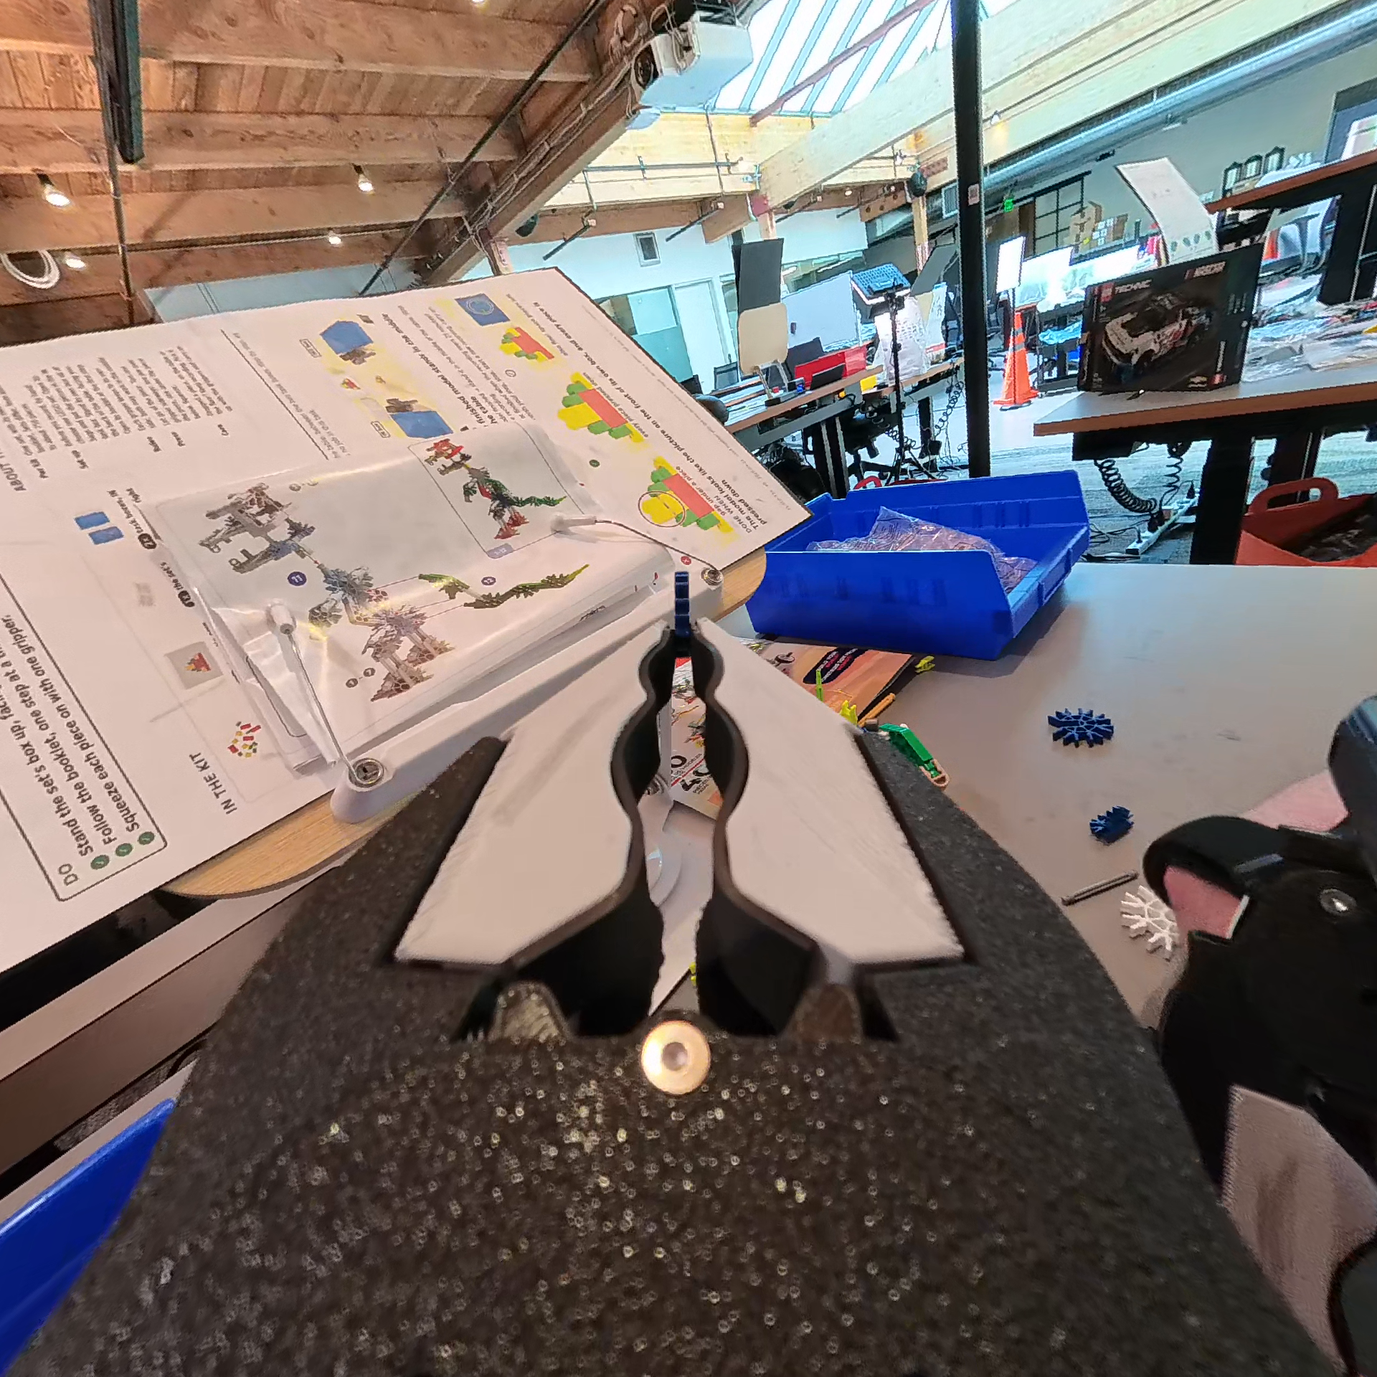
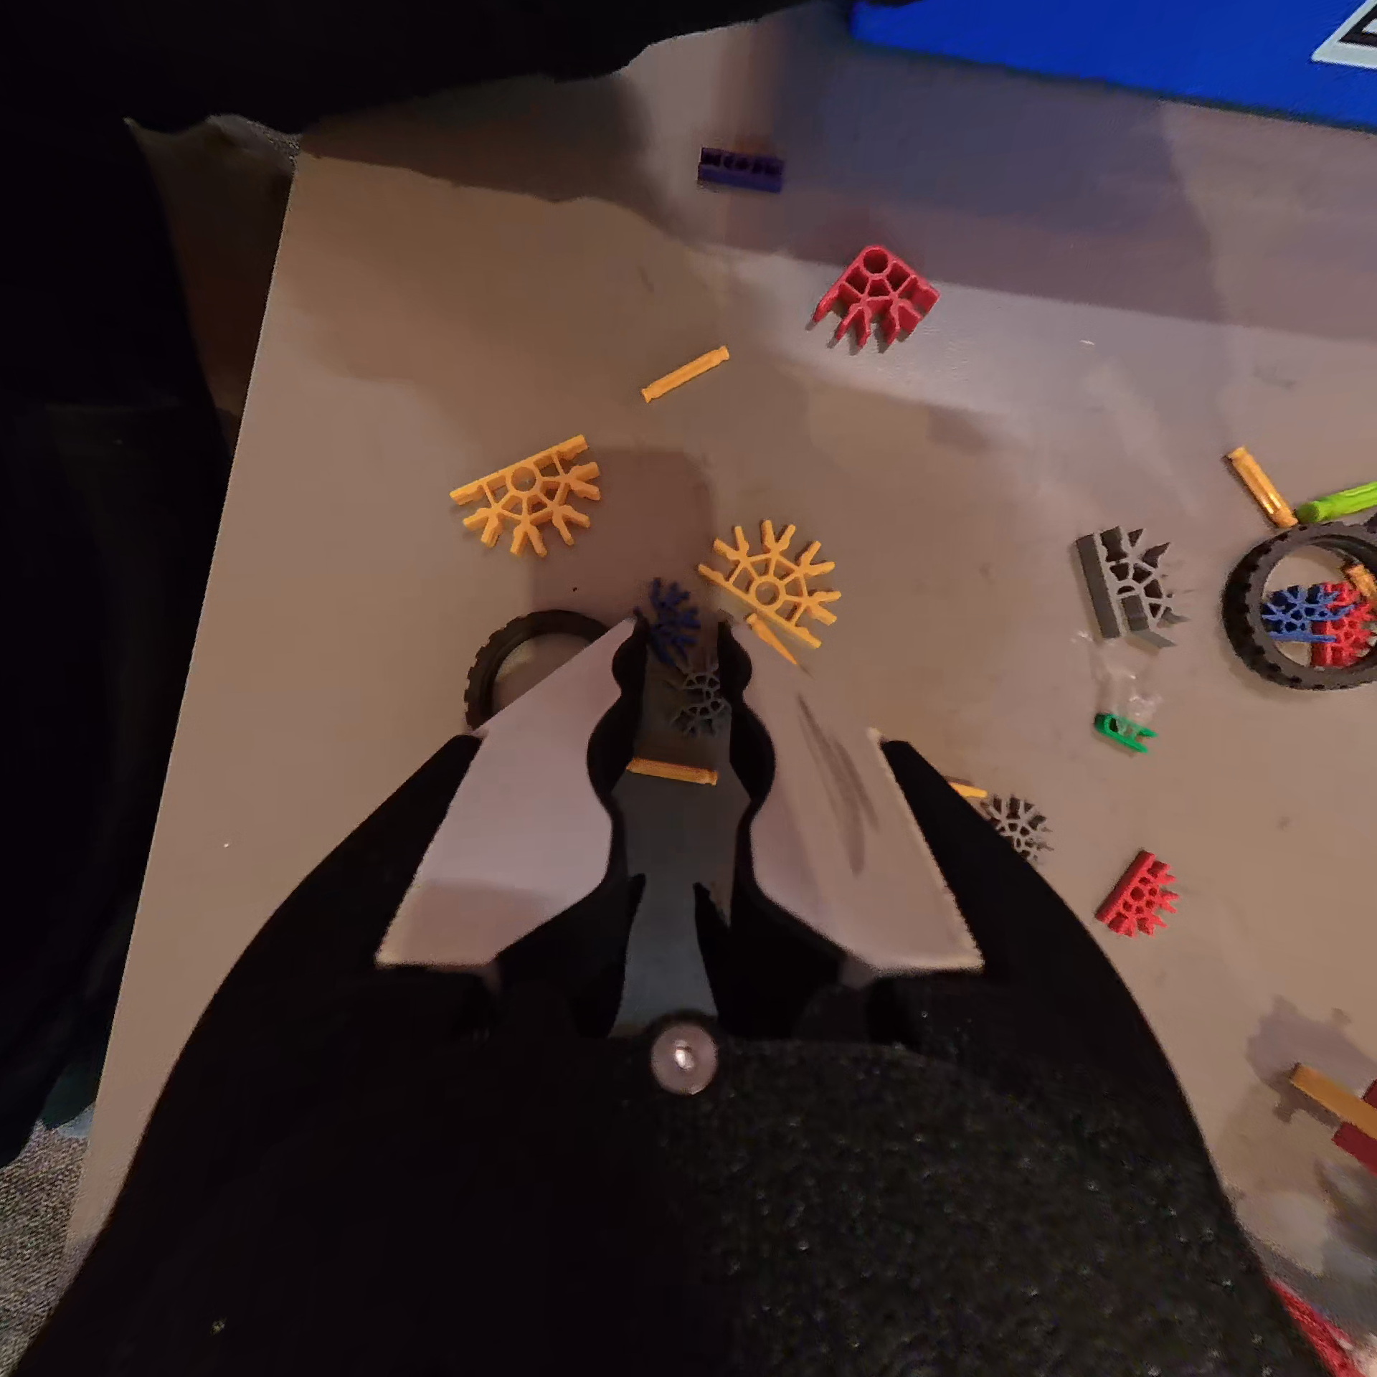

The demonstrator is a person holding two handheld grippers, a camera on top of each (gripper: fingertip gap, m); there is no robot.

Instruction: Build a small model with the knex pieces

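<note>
The left hand-held gripper (image 1: 682,633), raised above the table (image 1: 1118,670), is clamped on a small blue piece (image 1: 681,596) standing upright between its tips, mostly hidden by them. The right hand-held gripper (image 2: 678,633) points down at the table (image 2: 969,447), jaws slightly apart over a blue connector (image 2: 670,618) and grey connector (image 2: 700,700), both blurred, a yellow rod (image 2: 670,771) lying crosswise beneath.

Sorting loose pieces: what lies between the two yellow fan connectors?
Right wrist view: bare grey table in shadow between the left yellow connector and the right one.

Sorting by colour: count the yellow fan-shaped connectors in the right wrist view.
2: one yellow connector ahead-left of the right gripper, another just ahead-right of its tips. Others may hide beneath the gripper.
</note>
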